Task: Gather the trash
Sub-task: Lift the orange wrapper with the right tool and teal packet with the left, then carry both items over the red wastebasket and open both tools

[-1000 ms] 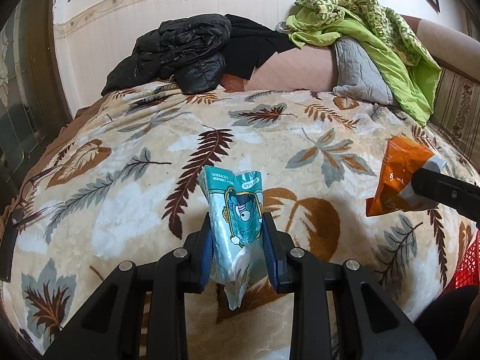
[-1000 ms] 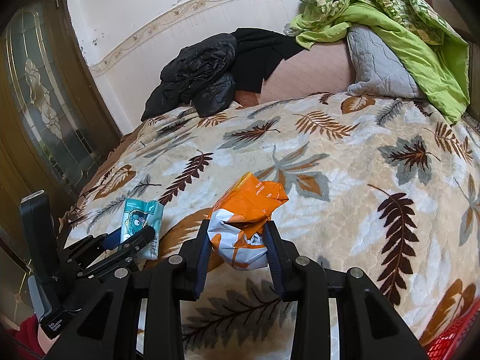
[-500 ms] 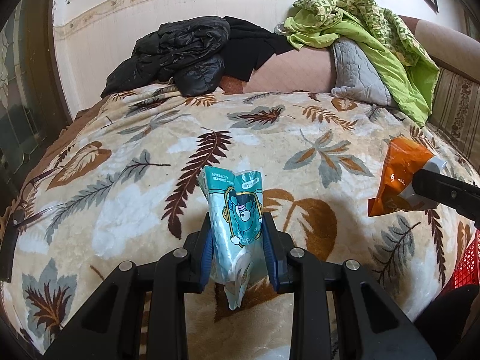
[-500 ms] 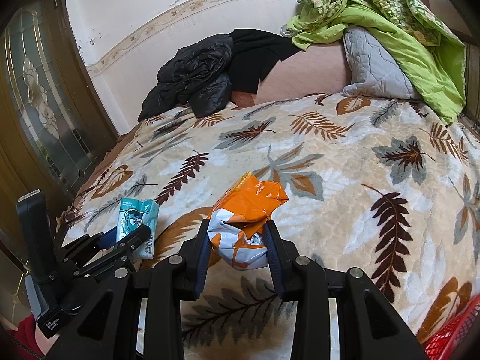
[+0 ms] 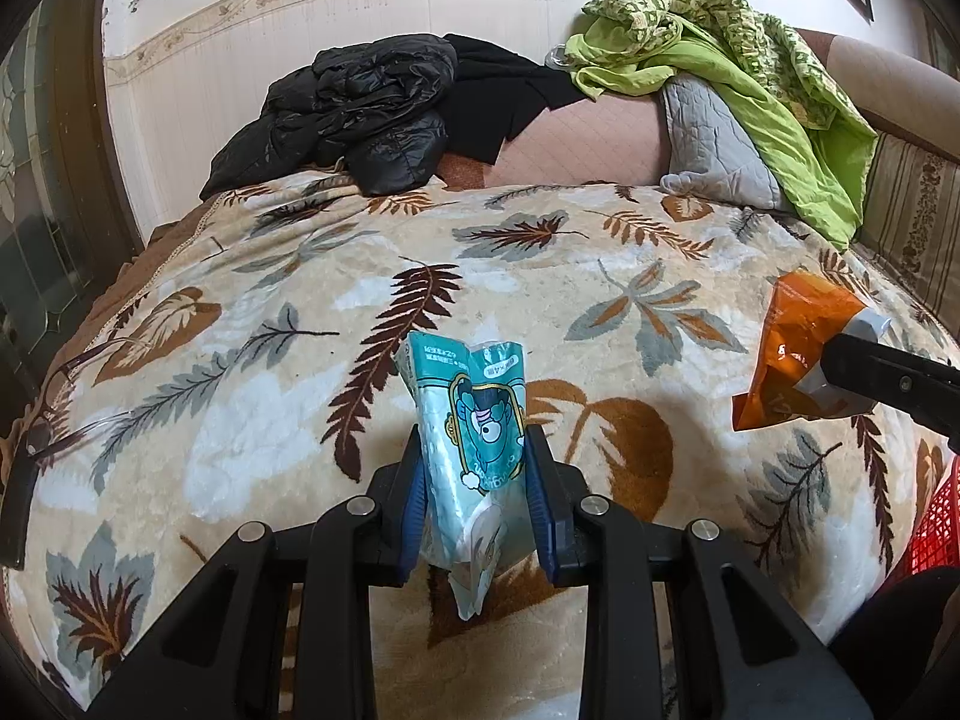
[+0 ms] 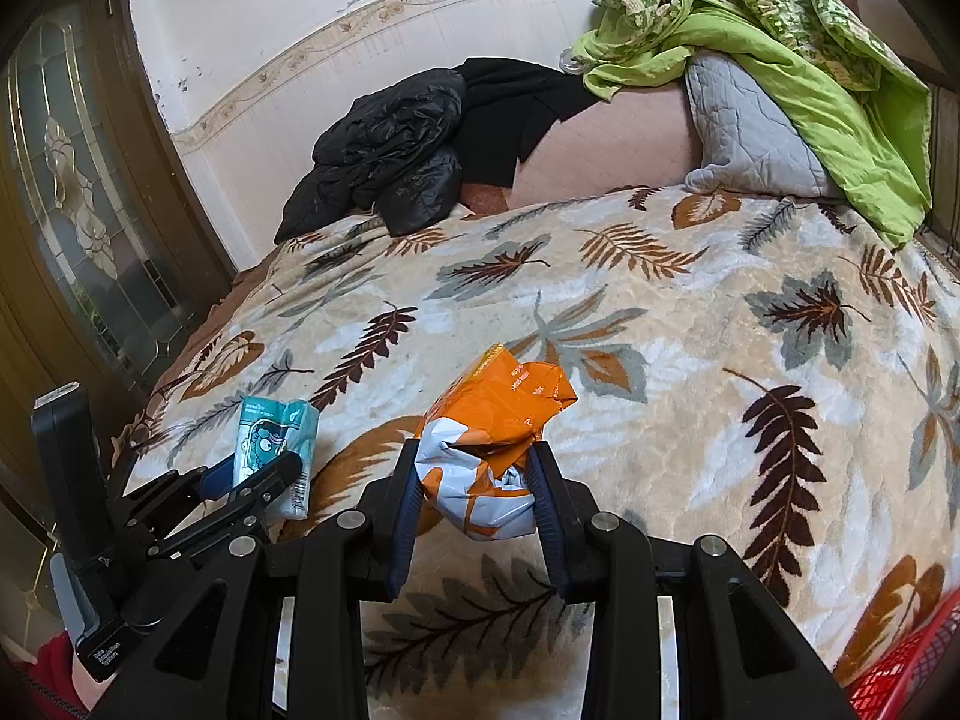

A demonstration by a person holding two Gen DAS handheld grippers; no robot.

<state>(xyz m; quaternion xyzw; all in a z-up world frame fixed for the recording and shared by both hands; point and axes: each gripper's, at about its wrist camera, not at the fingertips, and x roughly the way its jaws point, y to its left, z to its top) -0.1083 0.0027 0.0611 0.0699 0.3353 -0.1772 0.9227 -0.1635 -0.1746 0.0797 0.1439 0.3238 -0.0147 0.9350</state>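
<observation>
Two claws, each holding a wrapper above the leaf-print bed

Beyond both claws spreads the bed [image 5: 252,372], with a black jacket [image 5: 360,120] and green blanket [image 5: 750,72] at its far end; the left claw [image 5: 476,498] is closed on a teal wrapper [image 5: 474,438], the right claw [image 6: 478,498] on a crumpled orange wrapper [image 6: 486,432] (a red basket [image 6: 900,678] sits low to its right).

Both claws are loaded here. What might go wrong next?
1. The teal wrapper is thin and crumpled in the left claw; it may slip out.
2. The red basket sits at the right edge of both views, so the orange bag could miss it.
</observation>
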